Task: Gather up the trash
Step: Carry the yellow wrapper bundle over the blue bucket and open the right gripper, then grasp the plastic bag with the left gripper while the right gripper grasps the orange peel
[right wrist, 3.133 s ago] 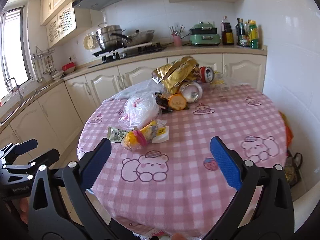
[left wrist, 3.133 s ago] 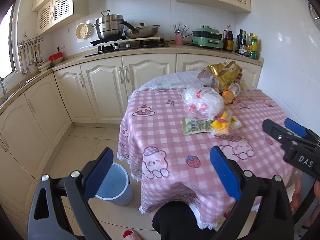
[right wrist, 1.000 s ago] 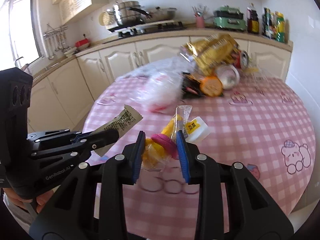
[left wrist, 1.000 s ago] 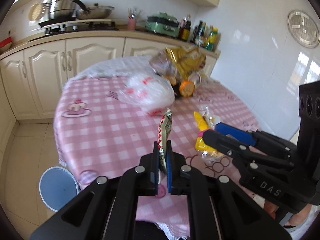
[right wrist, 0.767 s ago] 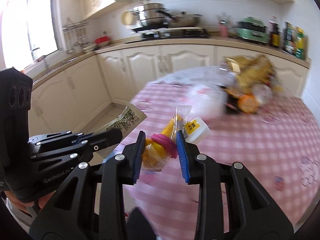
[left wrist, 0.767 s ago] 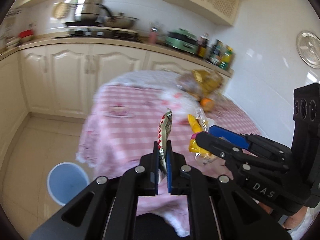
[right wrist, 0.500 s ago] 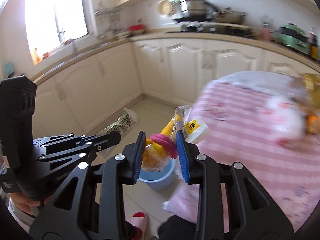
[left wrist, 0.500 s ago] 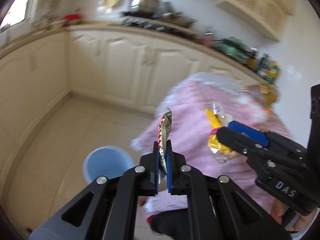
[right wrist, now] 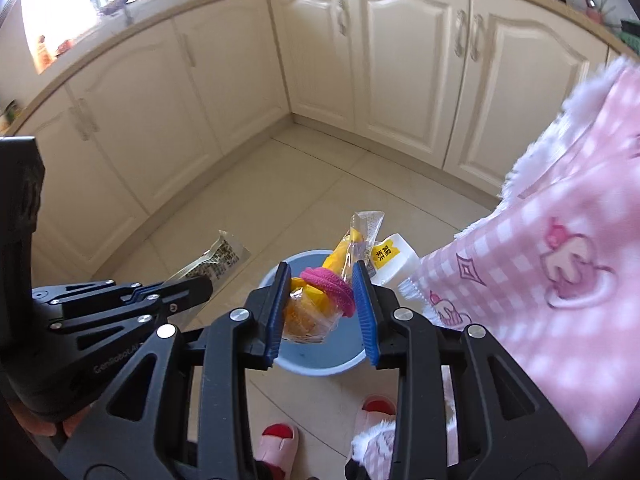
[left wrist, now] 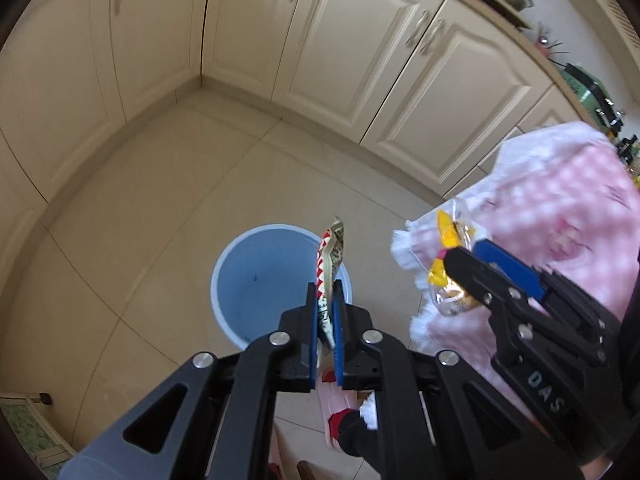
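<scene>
Left gripper [left wrist: 325,300] clamped tight on a flat snack wrapper [left wrist: 330,252], above the light blue bin [left wrist: 256,280] on the tiled floor; right gripper [right wrist: 322,300] partly closed, pinching a clear bag of yellow snacks with a pink band [right wrist: 320,296], over the same bin beside the pink checked tablecloth [right wrist: 560,272]

The blue bin's [right wrist: 320,354] far rim hides behind held trash; the pink tablecloth [left wrist: 568,216] is blurred.

Flat printed wrapper [left wrist: 330,276], held upright on edge above the round blue bin [left wrist: 256,280]. Clear bag of yellow scraps [right wrist: 320,300], pink-banded, over the bin's rim.
</scene>
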Tool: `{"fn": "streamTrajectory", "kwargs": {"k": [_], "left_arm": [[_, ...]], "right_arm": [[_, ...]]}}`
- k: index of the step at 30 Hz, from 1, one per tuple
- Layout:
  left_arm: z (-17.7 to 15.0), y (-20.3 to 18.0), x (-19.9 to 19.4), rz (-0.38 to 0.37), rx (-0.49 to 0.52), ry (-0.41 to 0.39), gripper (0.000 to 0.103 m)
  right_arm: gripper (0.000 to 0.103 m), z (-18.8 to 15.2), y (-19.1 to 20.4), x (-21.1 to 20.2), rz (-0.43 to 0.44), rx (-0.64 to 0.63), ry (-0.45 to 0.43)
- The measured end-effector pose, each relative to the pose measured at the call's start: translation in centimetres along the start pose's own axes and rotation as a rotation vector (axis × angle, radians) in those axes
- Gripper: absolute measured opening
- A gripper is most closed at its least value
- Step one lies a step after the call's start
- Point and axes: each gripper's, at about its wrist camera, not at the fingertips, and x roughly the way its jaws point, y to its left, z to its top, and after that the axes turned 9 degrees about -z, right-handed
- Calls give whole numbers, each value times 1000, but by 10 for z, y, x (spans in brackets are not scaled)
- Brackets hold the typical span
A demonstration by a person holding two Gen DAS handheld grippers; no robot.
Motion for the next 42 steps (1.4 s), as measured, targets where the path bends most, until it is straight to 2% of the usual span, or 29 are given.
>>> {"fn": "streamTrajectory", "kwargs": {"k": [3,4,6,9,12,14,21,23,24,26,30,33,38,42], "left_arm": [[14,8,28,-1,-24,5,10],[17,12,37,-3,-36,10,24],[21,16,45,2,-53,-1,43],[22,25,51,23,-77,-30,56],[16,39,51,38,-93,-33,57],[9,44,48,76,-99,-35,57],[-1,58,23,103,-141,-66,57],[-2,60,13,101,-148,-84,57],[-2,59,8,97,-151,-93,58],[-2,58,-5,93,-149,-112,58],[-1,47,-31,89,-133,-153,59],[0,32,-55,73,-116,-194,59],[-4,-11,-107,41,-41,-286,61],[-13,-54,-149,-1,38,-359,64]], "right_arm": [[32,5,-7,24,-15,18,20],[32,6,-10,32,-16,26,30],[32,6,-13,42,-11,44,40],[32,5,-14,55,-1,57,61],[32,8,-11,67,18,54,81],[32,7,-9,70,40,60,95],[35,15,5,78,95,67,94],[42,19,9,74,101,71,74],[51,22,13,73,96,71,62],[58,26,16,66,91,70,38],[60,33,20,43,69,61,-1],[60,35,17,8,27,51,-56],[63,35,11,-76,-48,33,-218],[67,25,-11,-155,-106,60,-348]]}}
